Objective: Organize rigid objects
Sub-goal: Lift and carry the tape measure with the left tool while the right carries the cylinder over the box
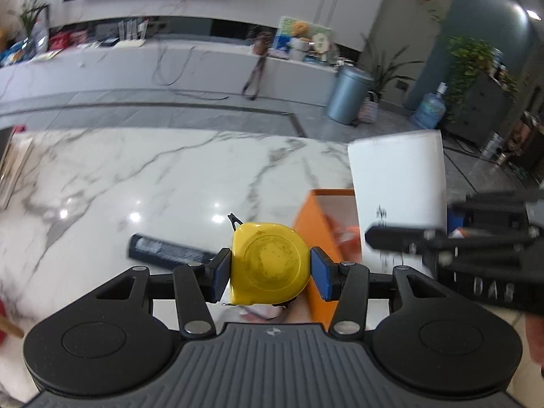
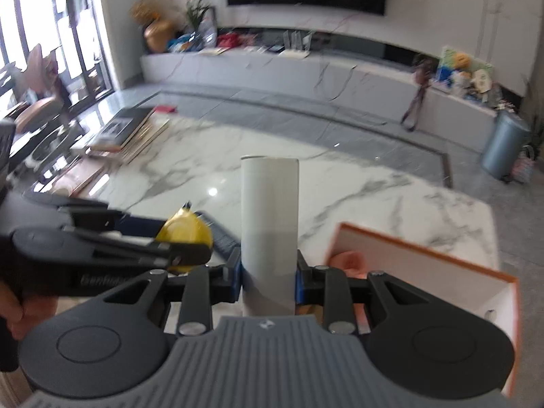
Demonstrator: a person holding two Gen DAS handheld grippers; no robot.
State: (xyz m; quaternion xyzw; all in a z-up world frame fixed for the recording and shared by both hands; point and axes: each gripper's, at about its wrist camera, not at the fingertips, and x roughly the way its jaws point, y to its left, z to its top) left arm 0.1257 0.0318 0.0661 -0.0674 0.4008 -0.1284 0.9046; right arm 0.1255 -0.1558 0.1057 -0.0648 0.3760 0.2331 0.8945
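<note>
My left gripper point(image 1: 270, 273) is shut on a yellow tape measure point(image 1: 268, 261) and holds it above the marble table, just left of an orange box point(image 1: 311, 234). My right gripper point(image 2: 268, 280) is shut on a white box point(image 2: 269, 217), held upright. That white box point(image 1: 397, 197) stands over the orange box in the left wrist view. The tape measure point(image 2: 185, 234) and left gripper point(image 2: 176, 255) show at the left of the right wrist view. The orange box point(image 2: 425, 265) lies open at the right, with something pink inside.
A flat black box point(image 1: 166, 250) lies on the marble table point(image 1: 153, 176) behind the tape measure. Stacked books and boards point(image 2: 129, 136) sit at the table's far left. A grey bin point(image 2: 503, 146) stands on the floor beyond.
</note>
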